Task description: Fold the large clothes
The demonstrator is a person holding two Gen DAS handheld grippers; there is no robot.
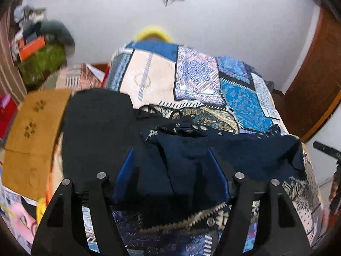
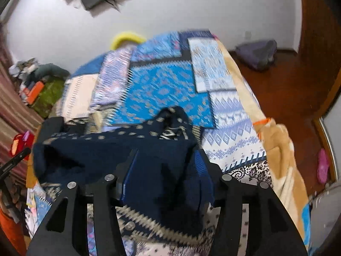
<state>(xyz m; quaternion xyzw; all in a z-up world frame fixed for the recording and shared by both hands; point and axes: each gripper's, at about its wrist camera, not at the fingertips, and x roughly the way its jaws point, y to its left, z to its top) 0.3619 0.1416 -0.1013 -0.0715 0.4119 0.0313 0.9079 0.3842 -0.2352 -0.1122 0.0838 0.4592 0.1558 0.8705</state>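
On the bed (image 1: 198,79), the left gripper (image 1: 170,162) has its fingers (image 1: 127,166) half open around the dark blue garment (image 1: 223,149), not pressing it. The right gripper (image 2: 166,162) stands likewise. Both should lift away straight, so the fold stays flat.

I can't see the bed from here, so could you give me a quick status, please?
Both grippers, left and right, open. Navy garment between both jaws, lying on the bedspread. Nothing in the way.
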